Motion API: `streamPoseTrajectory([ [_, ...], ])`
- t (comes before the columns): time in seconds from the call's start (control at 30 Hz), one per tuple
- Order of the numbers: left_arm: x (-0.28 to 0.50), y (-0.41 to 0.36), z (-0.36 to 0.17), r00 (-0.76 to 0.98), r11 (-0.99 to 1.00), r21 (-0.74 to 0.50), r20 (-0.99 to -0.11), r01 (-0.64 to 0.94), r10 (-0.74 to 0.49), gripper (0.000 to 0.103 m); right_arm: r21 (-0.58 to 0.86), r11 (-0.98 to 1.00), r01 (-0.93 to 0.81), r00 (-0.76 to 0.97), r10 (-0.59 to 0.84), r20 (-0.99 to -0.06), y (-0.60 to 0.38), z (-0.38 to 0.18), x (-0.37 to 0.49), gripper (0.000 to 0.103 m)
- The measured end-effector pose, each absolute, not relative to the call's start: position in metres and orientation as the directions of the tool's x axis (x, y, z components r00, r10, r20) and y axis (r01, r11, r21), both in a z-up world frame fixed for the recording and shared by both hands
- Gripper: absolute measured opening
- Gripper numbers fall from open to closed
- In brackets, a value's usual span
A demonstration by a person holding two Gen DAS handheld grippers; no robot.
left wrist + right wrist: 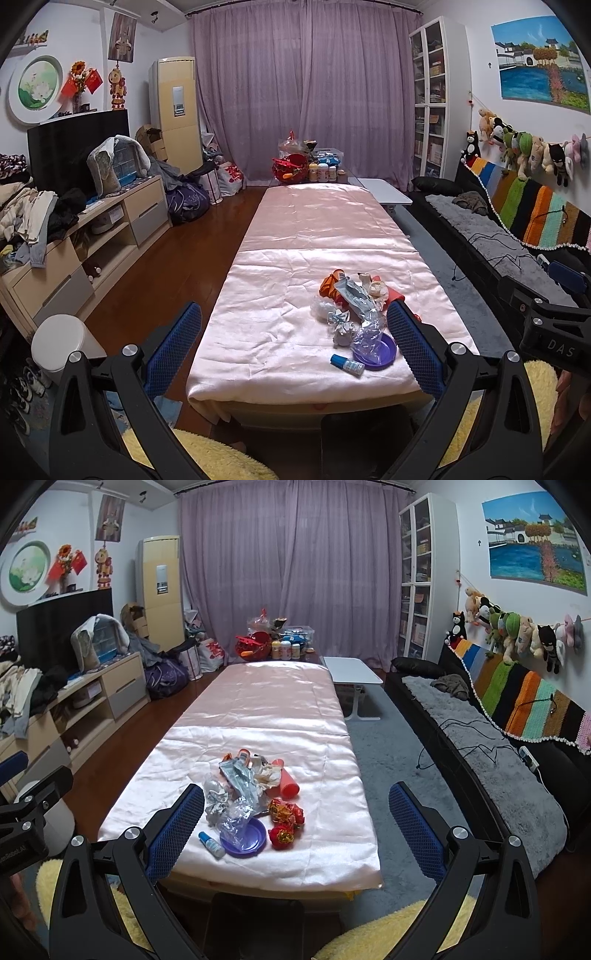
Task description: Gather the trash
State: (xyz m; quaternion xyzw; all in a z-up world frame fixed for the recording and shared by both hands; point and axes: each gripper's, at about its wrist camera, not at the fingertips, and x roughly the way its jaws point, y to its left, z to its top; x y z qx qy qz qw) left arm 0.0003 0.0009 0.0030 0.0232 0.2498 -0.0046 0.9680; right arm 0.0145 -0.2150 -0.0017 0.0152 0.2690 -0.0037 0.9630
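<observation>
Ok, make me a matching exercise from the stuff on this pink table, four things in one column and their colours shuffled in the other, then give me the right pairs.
Things:
1. shallow dish
2. small bottle
3. crumpled foil ball
4. tube lying on its side

Colours:
A. silver grey
B. orange-red
C. purple
D. white with a blue cap

Pairs: 1-C, 2-D, 3-A, 4-B

All four sit in the trash pile near the front end of the table; both grippers hang open short of it.
</observation>
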Motion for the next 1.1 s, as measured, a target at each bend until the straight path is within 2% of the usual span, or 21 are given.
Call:
streamPoseTrajectory([
  [1.1,0.0001,0.0011,0.0045,0.876,0.999,0.048,-0.482,0.018,0.008,0.095,0.025,1.000,0.016,0.854,-0.001,-0.520,-0.2164,-0.0029,0.0154,0.100],
])
